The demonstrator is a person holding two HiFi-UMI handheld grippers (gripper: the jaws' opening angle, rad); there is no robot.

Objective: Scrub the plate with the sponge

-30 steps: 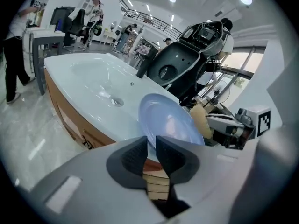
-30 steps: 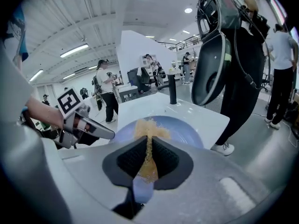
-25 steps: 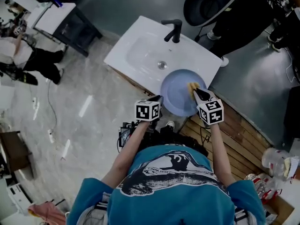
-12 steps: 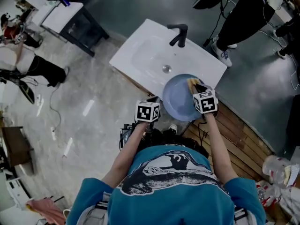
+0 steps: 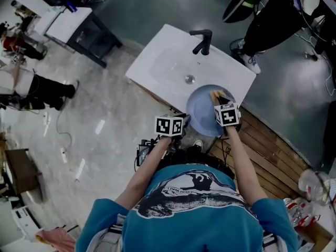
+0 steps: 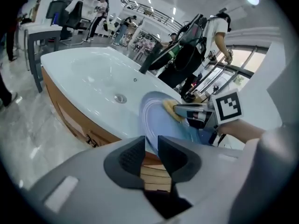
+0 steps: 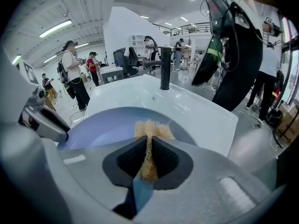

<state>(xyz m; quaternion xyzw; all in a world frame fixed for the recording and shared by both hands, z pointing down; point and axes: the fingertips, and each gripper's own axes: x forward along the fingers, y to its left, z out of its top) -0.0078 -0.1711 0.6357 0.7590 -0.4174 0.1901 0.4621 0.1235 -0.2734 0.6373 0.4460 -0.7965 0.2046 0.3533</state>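
Yellow sponge (image 7: pixel 150 127) clamped in right tongs (image 7: pixel 149 146), plain in their view; left tongs (image 6: pixel 151 146) opening round plate (image 6: pixel 158 119).

A white sink (image 5: pixel 163 62) with a black faucet (image 5: pixel 202 41) fills the upper middle. A blue plate (image 5: pixel 202 114) lies at its near corner, overhanging the edge. The right gripper (image 5: pixel 220 101) holds a yellowish sponge (image 5: pixel 214 94) against the plate's far side. The left gripper (image 5: pixel 182 118), jaws opening, sits at the plate's left rim (whether the rim lies between them is unclear from above).
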